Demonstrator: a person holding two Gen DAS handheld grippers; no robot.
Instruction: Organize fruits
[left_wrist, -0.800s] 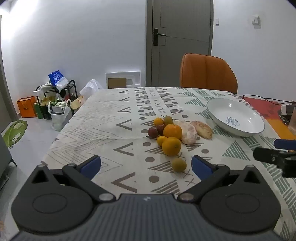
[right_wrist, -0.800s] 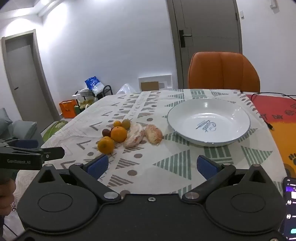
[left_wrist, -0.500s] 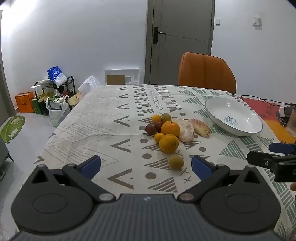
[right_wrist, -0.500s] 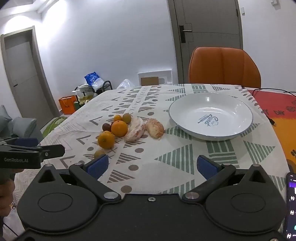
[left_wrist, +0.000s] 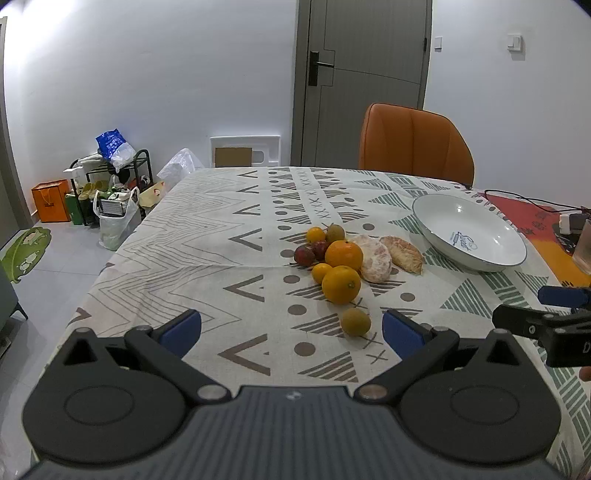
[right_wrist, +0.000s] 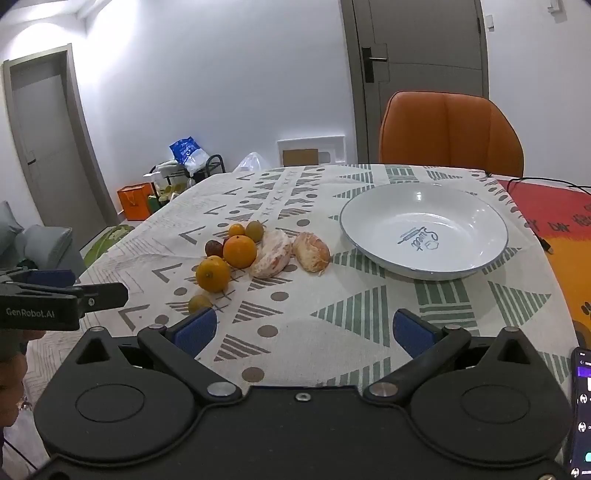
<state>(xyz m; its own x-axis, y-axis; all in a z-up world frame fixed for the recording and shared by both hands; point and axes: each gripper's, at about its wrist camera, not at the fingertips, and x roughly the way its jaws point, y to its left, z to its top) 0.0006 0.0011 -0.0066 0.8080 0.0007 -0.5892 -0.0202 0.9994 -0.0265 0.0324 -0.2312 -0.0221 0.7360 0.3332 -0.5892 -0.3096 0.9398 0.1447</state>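
Note:
A cluster of fruit lies mid-table on the patterned cloth: two oranges (left_wrist: 341, 284) (right_wrist: 239, 251), small yellow-orange fruits, dark red plums (left_wrist: 304, 255), two peeled citrus pieces (left_wrist: 376, 258) (right_wrist: 311, 252), and a small green-yellow fruit (left_wrist: 355, 322) nearest me. An empty white plate (left_wrist: 469, 236) (right_wrist: 424, 230) sits to the fruit's right. My left gripper (left_wrist: 291, 328) is open, above the table's near edge, short of the green-yellow fruit. My right gripper (right_wrist: 303, 328) is open with nothing between its fingers, in front of the plate.
An orange chair (left_wrist: 415, 146) stands at the table's far side before a grey door. A cable and red mat (right_wrist: 554, 206) lie at the far right; a phone (right_wrist: 581, 406) is at the near right edge. Bags and a rack (left_wrist: 107, 192) sit on the floor, left.
Both views have shifted slightly; the fruit and plate sit a little lower and nearer in the right wrist view. Both grippers stay open and nothing has been taken hold of.

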